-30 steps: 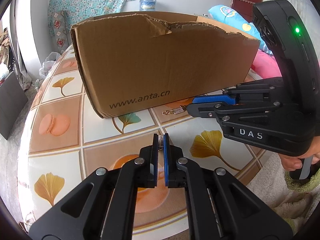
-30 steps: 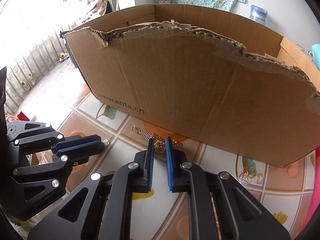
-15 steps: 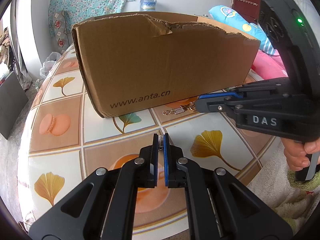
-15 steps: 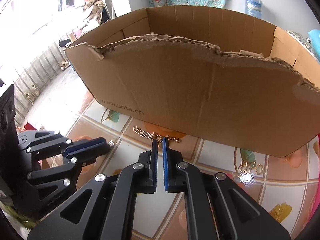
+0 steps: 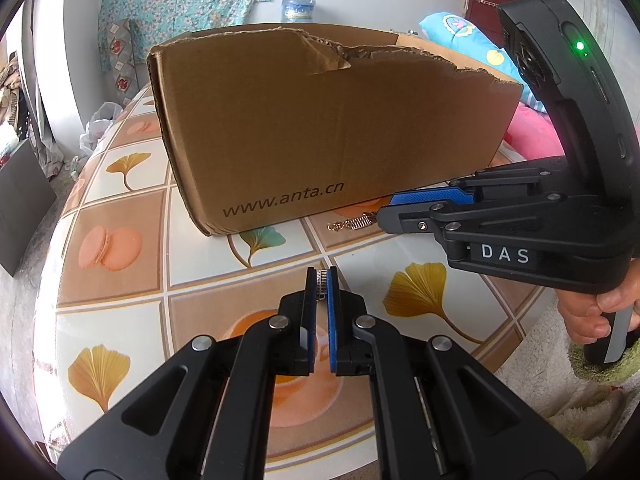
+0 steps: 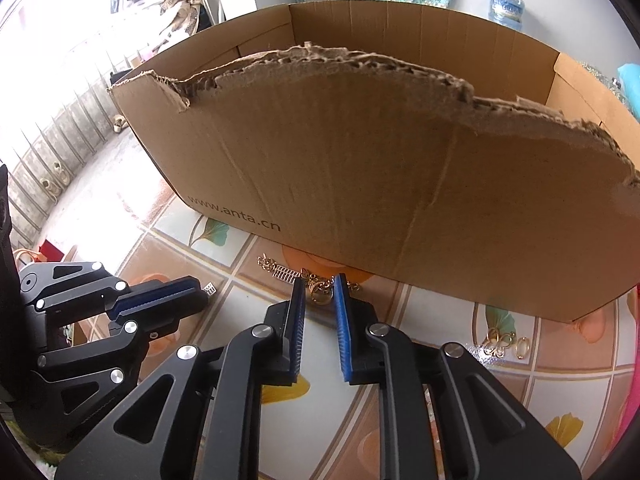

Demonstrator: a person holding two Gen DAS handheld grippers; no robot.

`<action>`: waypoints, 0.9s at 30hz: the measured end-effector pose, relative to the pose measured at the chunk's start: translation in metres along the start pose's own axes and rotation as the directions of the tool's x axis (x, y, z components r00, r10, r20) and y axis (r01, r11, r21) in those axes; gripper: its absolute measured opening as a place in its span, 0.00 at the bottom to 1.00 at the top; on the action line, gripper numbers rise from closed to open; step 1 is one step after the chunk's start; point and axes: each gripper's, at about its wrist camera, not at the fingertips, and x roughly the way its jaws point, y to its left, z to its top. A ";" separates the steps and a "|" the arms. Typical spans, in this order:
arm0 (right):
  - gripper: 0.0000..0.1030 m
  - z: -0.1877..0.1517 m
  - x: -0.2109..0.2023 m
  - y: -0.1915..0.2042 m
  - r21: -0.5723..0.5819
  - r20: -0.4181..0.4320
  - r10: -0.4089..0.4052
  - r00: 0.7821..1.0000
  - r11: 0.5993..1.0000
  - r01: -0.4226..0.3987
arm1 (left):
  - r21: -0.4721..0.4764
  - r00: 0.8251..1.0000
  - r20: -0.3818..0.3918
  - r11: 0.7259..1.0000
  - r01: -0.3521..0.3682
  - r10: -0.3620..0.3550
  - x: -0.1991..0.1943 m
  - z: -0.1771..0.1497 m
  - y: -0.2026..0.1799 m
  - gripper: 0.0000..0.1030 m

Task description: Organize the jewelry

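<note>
On the tiled-pattern counter (image 5: 120, 280), before the torn brown cardboard box (image 5: 320, 128), the left gripper (image 5: 321, 280) has its jaws pinched tight on a small silver ring (image 5: 320, 278). Beside it, the right gripper (image 6: 318, 292) has its jaws opening around a gold chain bracelet (image 6: 316, 286) lying at the box's foot, pads not pressing. Gold earrings (image 6: 504, 340) lie further right.
</note>
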 end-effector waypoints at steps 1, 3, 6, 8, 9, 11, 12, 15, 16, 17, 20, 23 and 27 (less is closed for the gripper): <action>0.15 0.001 0.001 0.002 -0.010 -0.005 -0.008 1.000 1.000 0.008 | -0.001 1.000 0.000 1.000 0.001 -0.001 0.000 0.000 0.000 0.04; 0.15 0.004 0.003 0.009 -0.033 -0.016 -0.028 0.999 0.999 0.027 | -0.003 1.000 0.000 1.000 0.001 -0.001 0.001 0.000 0.001 0.04; 0.15 0.008 0.005 0.013 -0.048 -0.049 -0.047 0.998 0.998 0.045 | -0.002 1.000 0.001 1.000 0.001 -0.001 0.000 0.000 0.001 0.04; 0.13 0.011 0.006 0.012 -0.036 -0.071 -0.039 0.997 0.999 0.036 | -0.002 1.000 0.001 1.000 0.001 -0.001 0.000 0.000 0.001 0.04; 0.11 0.011 0.007 0.012 -0.031 -0.077 -0.034 0.996 0.999 0.032 | -0.001 1.000 0.001 1.000 0.001 -0.001 0.000 0.000 0.001 0.04; 0.11 0.012 0.007 0.013 -0.022 -0.082 -0.032 0.996 0.999 0.030 | -0.001 1.000 0.002 1.000 0.002 -0.002 0.000 0.000 0.001 0.04; 0.11 0.012 0.007 0.012 -0.019 -0.082 -0.028 0.996 0.999 0.026 | -0.002 1.000 0.003 1.000 0.003 -0.003 -0.001 0.000 0.001 0.04; 0.11 0.010 0.004 0.010 0.003 -0.089 -0.004 0.996 1.000 0.004 | -0.003 1.000 0.004 1.000 0.004 -0.004 0.000 0.000 0.001 0.04; 0.11 0.009 0.003 0.010 0.008 -0.093 0.003 0.996 1.000 -0.002 | -0.002 1.000 0.004 1.000 0.004 -0.004 0.000 0.000 0.001 0.04; 0.11 0.008 0.002 0.011 0.009 -0.095 0.004 0.996 1.000 -0.003 | -0.003 1.000 0.004 1.000 0.003 -0.003 0.000 0.000 0.001 0.04; 0.11 0.004 -0.004 0.013 0.007 -0.096 0.006 0.995 1.000 -0.006 | -0.004 1.000 0.005 1.000 0.003 -0.003 0.000 0.000 0.001 0.04; 0.11 0.000 -0.013 0.012 0.022 -0.088 0.020 0.996 1.000 -0.018 | -0.005 1.000 0.006 1.000 0.003 -0.003 0.000 0.000 0.001 0.04; 0.11 0.001 -0.028 0.003 0.080 -0.058 0.075 0.995 0.994 -0.071 | -0.005 1.000 0.008 1.000 0.001 -0.001 0.000 0.000 0.000 0.04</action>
